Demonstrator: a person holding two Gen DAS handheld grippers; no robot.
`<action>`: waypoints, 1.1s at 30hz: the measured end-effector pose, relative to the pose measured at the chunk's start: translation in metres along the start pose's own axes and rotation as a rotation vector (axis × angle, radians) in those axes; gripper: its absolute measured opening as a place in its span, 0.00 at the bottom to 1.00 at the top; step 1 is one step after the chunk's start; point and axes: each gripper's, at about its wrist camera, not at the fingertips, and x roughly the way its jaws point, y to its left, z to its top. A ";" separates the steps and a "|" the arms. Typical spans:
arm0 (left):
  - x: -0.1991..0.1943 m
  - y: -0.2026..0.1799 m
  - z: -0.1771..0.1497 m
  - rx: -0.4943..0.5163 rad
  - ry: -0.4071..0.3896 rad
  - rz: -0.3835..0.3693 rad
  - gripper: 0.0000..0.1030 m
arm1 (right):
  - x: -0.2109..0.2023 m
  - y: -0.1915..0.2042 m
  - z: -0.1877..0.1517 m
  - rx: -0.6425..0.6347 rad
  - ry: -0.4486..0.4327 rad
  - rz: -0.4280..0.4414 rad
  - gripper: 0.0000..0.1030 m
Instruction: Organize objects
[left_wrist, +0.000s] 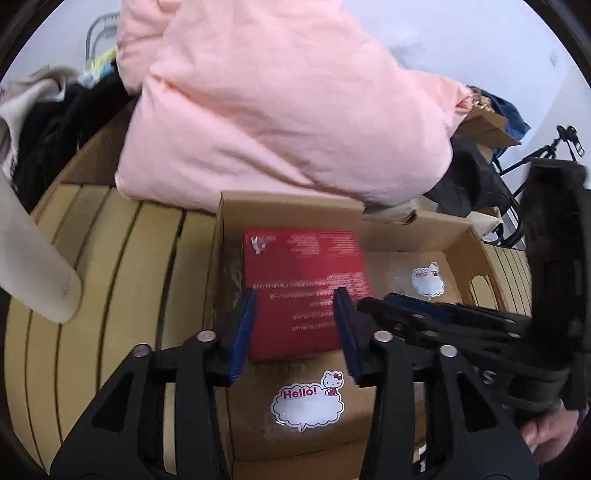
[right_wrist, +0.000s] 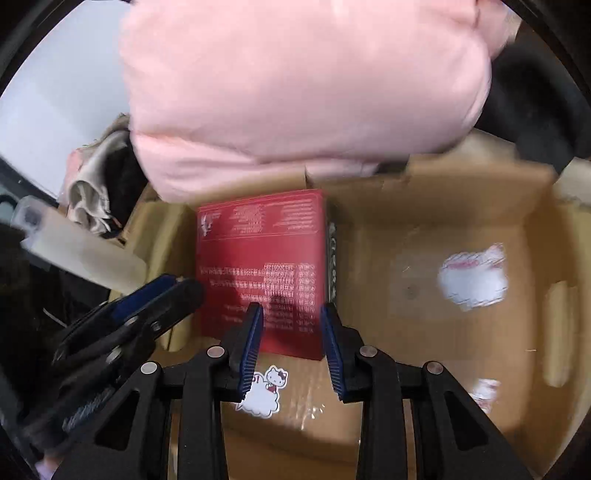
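Both tongs, left tongs (left_wrist: 295, 295) and right tongs (right_wrist: 291, 314), tilt downward over red box (left_wrist: 303, 288), partly open, empty.

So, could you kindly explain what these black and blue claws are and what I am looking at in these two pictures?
They are hand-held tools, not a robot: a person carries a two-finger gripper in each hand, each with a fisheye camera looking along its fingers. One picture looks from the left gripper, the other from the right gripper. Both hang with jaws apart and nothing between them, above a red box that lies inside an open cardboard box bearing cartoon stickers. Behind it a big pink cushion rests on more boxes.
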 end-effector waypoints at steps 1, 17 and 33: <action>-0.009 -0.001 -0.001 0.012 -0.027 -0.005 0.50 | -0.001 0.001 -0.001 -0.018 -0.009 0.013 0.34; -0.305 -0.048 -0.054 0.103 -0.344 0.339 1.00 | -0.299 0.006 -0.118 -0.303 -0.292 -0.128 0.84; -0.412 -0.103 -0.317 0.049 -0.297 0.305 1.00 | -0.390 0.027 -0.404 -0.277 -0.394 -0.100 0.84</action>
